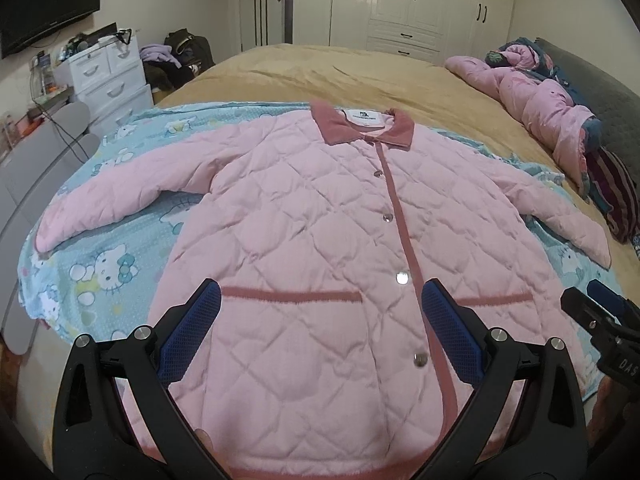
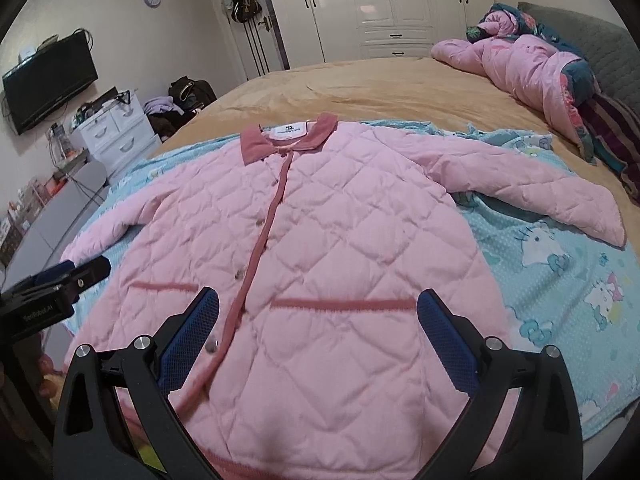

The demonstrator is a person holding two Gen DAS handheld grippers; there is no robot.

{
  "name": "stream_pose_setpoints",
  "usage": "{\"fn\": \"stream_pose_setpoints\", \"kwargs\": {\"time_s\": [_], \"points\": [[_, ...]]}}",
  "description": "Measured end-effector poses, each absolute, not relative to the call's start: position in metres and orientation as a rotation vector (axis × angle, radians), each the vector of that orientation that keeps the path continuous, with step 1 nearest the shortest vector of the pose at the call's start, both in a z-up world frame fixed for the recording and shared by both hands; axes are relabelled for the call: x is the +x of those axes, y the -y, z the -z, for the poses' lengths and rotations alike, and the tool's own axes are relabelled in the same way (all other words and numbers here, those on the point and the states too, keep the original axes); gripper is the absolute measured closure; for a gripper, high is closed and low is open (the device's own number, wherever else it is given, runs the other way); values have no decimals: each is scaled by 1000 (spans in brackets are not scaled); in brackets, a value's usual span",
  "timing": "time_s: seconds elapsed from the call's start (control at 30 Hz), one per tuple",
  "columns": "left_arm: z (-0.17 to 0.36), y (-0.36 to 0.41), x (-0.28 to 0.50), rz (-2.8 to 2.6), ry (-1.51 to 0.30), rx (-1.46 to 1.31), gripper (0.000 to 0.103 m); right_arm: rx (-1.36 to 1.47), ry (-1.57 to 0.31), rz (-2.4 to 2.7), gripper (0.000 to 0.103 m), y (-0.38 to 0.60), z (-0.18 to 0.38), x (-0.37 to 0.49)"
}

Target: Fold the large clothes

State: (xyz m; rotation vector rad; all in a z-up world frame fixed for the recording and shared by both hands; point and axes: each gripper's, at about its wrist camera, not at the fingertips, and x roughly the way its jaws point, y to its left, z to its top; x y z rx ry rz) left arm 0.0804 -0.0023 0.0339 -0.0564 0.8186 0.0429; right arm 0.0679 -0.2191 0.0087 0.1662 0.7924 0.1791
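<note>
Lengthwise, jacket (image 1: 320,216) collar (image 1: 362,126) away.

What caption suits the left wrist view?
Open left hand-held gripper above a buttoned pink jacket spread flat on a bed.

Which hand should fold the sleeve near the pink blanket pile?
Probably right. The right gripper hovers open over the jacket half nearer that sleeve; the left gripper sits farther over.

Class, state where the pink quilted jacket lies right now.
In both wrist views the pink quilted jacket lies spread flat, buttoned, on the blue cartoon sheet.
</note>
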Motion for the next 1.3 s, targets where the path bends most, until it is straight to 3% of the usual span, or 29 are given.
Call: {"fn": "stream_pose_setpoints", "kwargs": {"time_s": [0.6, 1.3], "points": [[-40, 12, 170, 7, -864, -61, 9, 282, -779, -107, 4, 264, -12, 155], [-29, 58, 256, 69, -889, -8, 9, 473, -779, 196, 4, 393, 17, 202]]}}
